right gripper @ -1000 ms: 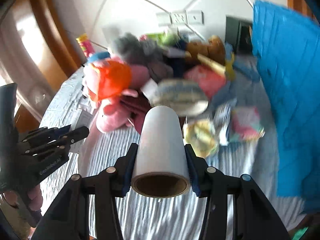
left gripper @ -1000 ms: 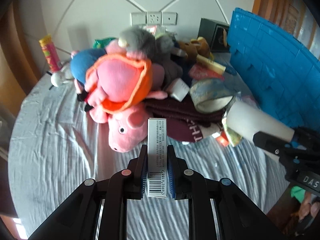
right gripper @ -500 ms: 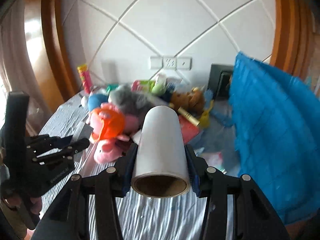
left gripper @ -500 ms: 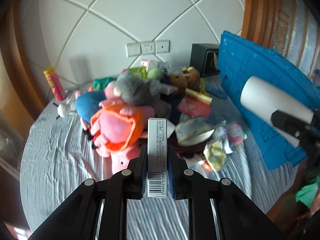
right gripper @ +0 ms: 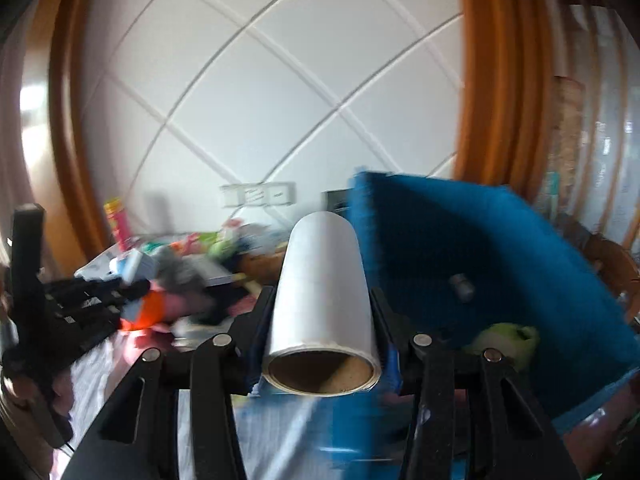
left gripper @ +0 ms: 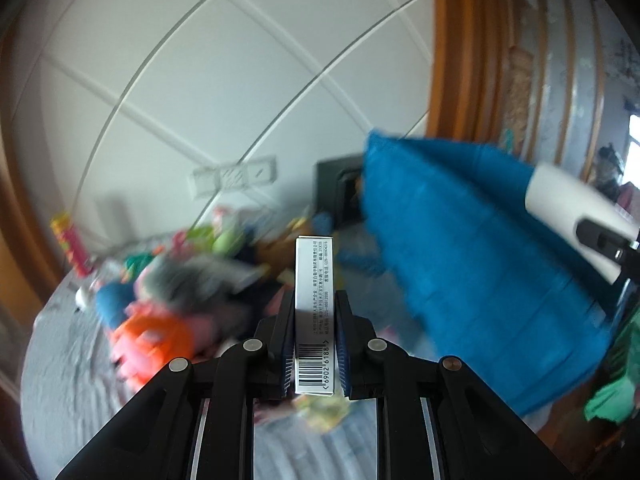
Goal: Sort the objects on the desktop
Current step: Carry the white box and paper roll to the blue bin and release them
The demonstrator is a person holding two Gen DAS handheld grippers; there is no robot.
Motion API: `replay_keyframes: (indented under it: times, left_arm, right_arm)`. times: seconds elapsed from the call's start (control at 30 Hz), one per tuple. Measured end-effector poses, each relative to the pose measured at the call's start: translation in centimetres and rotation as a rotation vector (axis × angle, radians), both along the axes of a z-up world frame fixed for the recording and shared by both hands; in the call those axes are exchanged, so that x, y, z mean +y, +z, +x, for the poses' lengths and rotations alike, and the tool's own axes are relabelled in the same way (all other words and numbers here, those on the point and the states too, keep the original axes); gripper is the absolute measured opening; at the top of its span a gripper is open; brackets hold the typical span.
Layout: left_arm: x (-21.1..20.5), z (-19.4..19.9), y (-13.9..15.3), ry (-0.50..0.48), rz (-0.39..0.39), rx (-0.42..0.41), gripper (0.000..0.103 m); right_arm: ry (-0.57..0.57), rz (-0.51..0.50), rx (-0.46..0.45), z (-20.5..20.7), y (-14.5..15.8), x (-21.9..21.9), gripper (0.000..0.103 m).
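Note:
My left gripper [left gripper: 314, 308] is shut on a slim white box with a barcode [left gripper: 314, 304], held upright in the air above the bed. My right gripper [right gripper: 322, 300] is shut on a white roll with a cardboard core [right gripper: 322, 292], raised beside the blue bin [right gripper: 472, 264]. The roll also shows at the right edge of the left wrist view [left gripper: 576, 216]. The left gripper [right gripper: 116, 292] shows at the left of the right wrist view. A blurred pile of plush toys and small items [left gripper: 172, 300] lies on the grey sheet below.
The blue bin [left gripper: 472, 260] stands at the right and holds a green item [right gripper: 504, 340] and a small grey object [right gripper: 462, 286]. A black box [left gripper: 336, 192] sits behind it. A red and yellow tube [left gripper: 72, 248] stands at the left by the white wall.
Both grippers have risen and pulled back from the pile, each with its object. The right one has swung right toward the blue bin, so its inside now shows.

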State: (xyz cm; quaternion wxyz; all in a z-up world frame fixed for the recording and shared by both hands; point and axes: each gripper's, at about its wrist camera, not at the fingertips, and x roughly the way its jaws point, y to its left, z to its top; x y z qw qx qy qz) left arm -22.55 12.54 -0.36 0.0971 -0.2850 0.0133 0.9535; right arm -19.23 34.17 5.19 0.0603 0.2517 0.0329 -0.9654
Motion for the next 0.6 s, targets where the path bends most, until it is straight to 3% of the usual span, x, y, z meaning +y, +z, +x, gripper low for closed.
replay_keyframes:
  times: [0.1,0.27,0.4,0.6]
  left_arm:
    - [6.0,-0.5,2.4,-0.044,0.014,0.037,0.017]
    - [17.1,-1.8,4.8,-0.139,0.013,-0.017,0.017]
    - [23.7,-2.5,4.1,-0.190,-0.049,-0.106,0.017]
    - [28.4,-2.9,1.5,-0.197,-0.111,-0.211,0.018]
  right_arm:
    - [-0.043,0.014,0.007,0.0,0.6,6.8,0.046]
    - [-0.073,0.031,-0.070,-0.9,-0.6,15.6,0.046]
    - [-0.060,0.028,-0.158,-2.0,-2.8,19.9,0.046]
    - [-0.031,-0.006,-0.211,-2.6,-4.8,23.6,0.046]
